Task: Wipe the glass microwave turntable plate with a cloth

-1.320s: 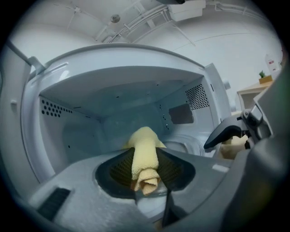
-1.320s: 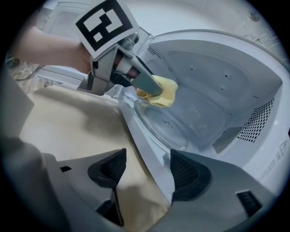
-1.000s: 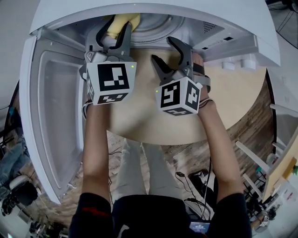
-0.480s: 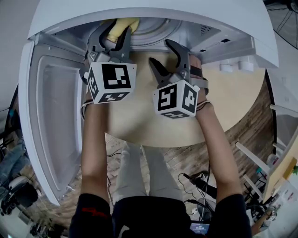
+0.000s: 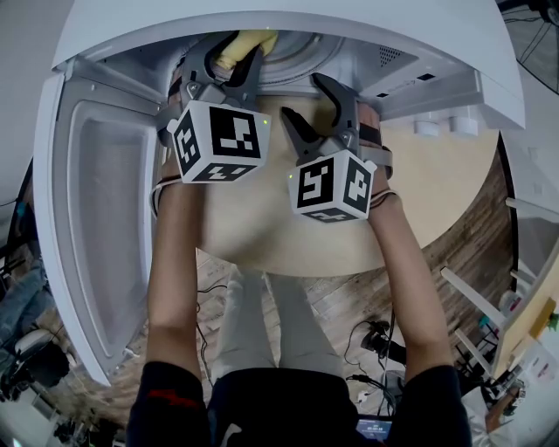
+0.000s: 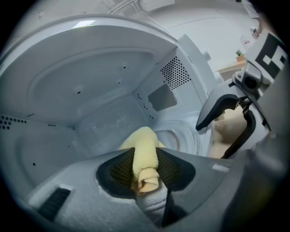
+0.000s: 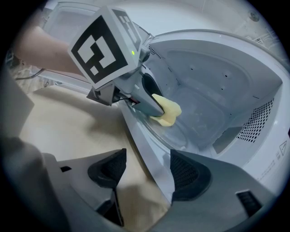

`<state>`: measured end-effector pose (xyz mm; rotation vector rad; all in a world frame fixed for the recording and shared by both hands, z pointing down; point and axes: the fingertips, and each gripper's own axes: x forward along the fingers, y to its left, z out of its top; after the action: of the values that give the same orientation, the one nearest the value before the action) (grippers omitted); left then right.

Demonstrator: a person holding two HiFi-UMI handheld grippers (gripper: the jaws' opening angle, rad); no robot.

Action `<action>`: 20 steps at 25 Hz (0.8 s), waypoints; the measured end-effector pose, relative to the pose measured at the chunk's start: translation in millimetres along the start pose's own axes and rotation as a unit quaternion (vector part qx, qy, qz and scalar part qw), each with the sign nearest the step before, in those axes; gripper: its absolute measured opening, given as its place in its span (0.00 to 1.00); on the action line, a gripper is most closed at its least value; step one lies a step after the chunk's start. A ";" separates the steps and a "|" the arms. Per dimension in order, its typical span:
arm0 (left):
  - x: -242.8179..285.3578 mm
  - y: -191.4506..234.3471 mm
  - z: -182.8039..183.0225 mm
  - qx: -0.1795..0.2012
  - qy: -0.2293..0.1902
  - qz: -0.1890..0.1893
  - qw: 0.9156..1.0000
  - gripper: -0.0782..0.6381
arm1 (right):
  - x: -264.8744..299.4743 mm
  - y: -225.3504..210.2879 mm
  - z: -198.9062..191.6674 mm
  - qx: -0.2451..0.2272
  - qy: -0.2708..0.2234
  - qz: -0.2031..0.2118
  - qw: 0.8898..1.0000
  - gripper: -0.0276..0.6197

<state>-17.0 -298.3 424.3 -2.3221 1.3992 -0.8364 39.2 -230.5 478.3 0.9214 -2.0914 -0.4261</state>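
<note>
The yellow cloth [image 6: 144, 158] is rolled up and pinched in my left gripper [image 6: 145, 171], which is shut on it. That gripper [image 5: 232, 52] reaches into the open white microwave, and the cloth [image 7: 166, 110] presses on the near left part of the glass turntable plate [image 7: 183, 132]. The round, ribbed plate [image 6: 183, 136] lies flat on the oven floor, with the cloth [image 5: 247, 42] over its left side. My right gripper [image 5: 306, 100] hovers open and empty just outside the oven's front sill. Between its jaws [image 7: 147, 170] I see the sill and the beige table.
The microwave door [image 5: 105, 218] hangs wide open to the left. The oven stands on a round beige table [image 5: 437, 175] whose edge curves close to the person's legs. The oven's top panel [image 5: 288, 17] overhangs both grippers. Chairs and cables lie on the wooden floor.
My left gripper has shifted a little right and deeper into the oven, taking the cloth across the plate. The right gripper has hardly moved.
</note>
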 end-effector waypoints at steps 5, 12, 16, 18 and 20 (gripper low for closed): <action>4.4 -6.6 5.6 0.018 -0.008 -0.018 1.000 0.29 | 0.1 -0.2 -0.4 0.000 0.000 0.000 1.000 0.46; 7.5 -14.2 12.9 0.033 -0.013 -0.027 0.999 0.29 | -0.3 0.2 -0.1 0.000 0.000 0.001 1.000 0.46; 9.5 -22.5 19.2 0.055 -0.014 -0.041 0.998 0.29 | 0.0 0.1 0.0 0.000 0.000 0.001 1.000 0.46; 9.9 -27.6 22.5 0.067 -0.017 -0.053 0.996 0.29 | 0.1 0.3 0.1 0.000 0.000 0.001 1.000 0.46; 9.9 -32.9 26.0 0.078 -0.024 -0.069 0.994 0.29 | 0.1 0.3 0.2 0.000 0.000 0.001 1.000 0.46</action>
<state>25.6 -292.2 424.5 -2.3210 1.1220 -0.8891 38.9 -230.4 478.4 0.9195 -2.0928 -0.4254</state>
